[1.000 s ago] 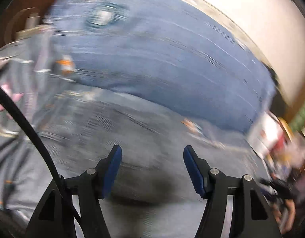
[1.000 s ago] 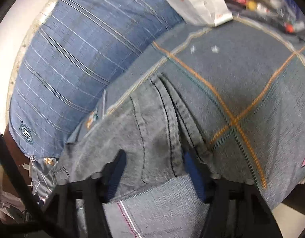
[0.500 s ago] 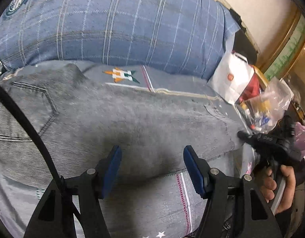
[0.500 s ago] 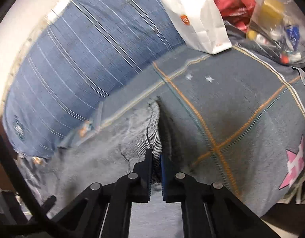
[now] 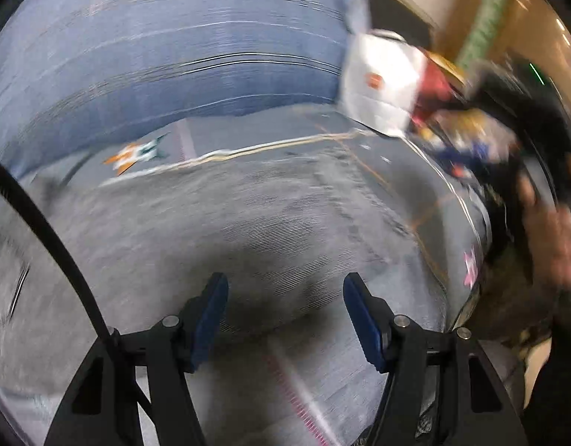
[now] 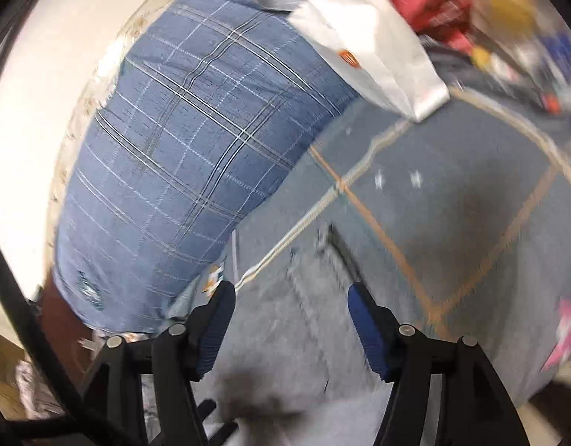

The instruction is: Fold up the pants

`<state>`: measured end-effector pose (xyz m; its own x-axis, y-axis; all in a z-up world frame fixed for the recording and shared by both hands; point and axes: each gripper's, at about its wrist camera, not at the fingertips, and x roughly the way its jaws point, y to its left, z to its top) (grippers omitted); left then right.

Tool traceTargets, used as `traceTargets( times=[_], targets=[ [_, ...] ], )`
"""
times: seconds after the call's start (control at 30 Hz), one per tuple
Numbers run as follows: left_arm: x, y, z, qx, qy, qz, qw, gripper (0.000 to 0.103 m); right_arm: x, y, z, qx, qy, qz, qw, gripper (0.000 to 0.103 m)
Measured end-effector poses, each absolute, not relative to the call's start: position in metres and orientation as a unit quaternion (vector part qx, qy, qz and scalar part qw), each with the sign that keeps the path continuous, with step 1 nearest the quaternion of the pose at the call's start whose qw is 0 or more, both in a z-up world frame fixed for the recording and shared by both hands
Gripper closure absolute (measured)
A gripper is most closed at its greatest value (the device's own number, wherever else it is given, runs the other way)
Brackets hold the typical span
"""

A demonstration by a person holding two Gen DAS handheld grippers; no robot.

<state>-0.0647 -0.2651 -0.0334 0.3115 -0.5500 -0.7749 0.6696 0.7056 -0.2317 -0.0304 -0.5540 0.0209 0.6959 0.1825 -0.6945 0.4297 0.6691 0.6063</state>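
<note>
I see the grey denim pants lying flat on the bed cover, a seam running lengthwise.

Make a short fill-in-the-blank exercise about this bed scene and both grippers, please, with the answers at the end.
1. The pants lying on the bedspread are ____ in colour.
2. The checked pillow is ____ in colour.
3. The right gripper has just been opening, and its fingers now hold ____.
4. The paper bag beside the pillow is ____ in colour.

Answers: grey; blue; nothing; white
</note>
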Motion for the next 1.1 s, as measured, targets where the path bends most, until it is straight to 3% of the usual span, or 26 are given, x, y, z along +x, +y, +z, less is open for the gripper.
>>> traceTargets(
  times=[0.33,0.43,0.7,0.73,0.77,0.87,1.03,1.1],
  targets=[
    [-0.085,-0.357,-0.072,0.17,0.454,-0.456,0.747,0.038,-0.037,-0.607,-0.034,0.431,0.403,-0.097,0.801,0.036],
    [-0.086,-0.376,-0.082,0.194,0.453,-0.453,0.743,0.053,-0.042,-0.623,-0.045,0.455,0.394,-0.091,0.793,0.036],
    [-0.098,-0.408,-0.085,0.257,0.401,-0.425,0.77,0.055,-0.039,-0.629,-0.058,0.504,0.383,-0.055,0.772,0.038],
    [-0.1,-0.41,-0.085,0.266,0.391,-0.42,0.774,0.058,-0.039,-0.629,-0.059,0.508,0.383,-0.053,0.77,0.038],
    [-0.102,-0.411,-0.085,0.27,0.384,-0.419,0.777,0.069,-0.038,-0.629,-0.061,0.51,0.384,-0.051,0.768,0.038],
    [-0.097,-0.406,-0.077,0.251,0.386,-0.426,0.779,0.09,-0.038,-0.629,-0.064,0.525,0.38,-0.036,0.761,0.038],
    [-0.058,-0.364,-0.055,0.075,0.444,-0.443,0.775,0.092,-0.029,-0.619,-0.063,0.541,0.37,0.027,0.754,0.038],
    [-0.053,-0.356,-0.049,0.054,0.445,-0.442,0.777,0.092,-0.022,-0.611,-0.066,0.539,0.385,0.044,0.748,0.038]
  ],
)
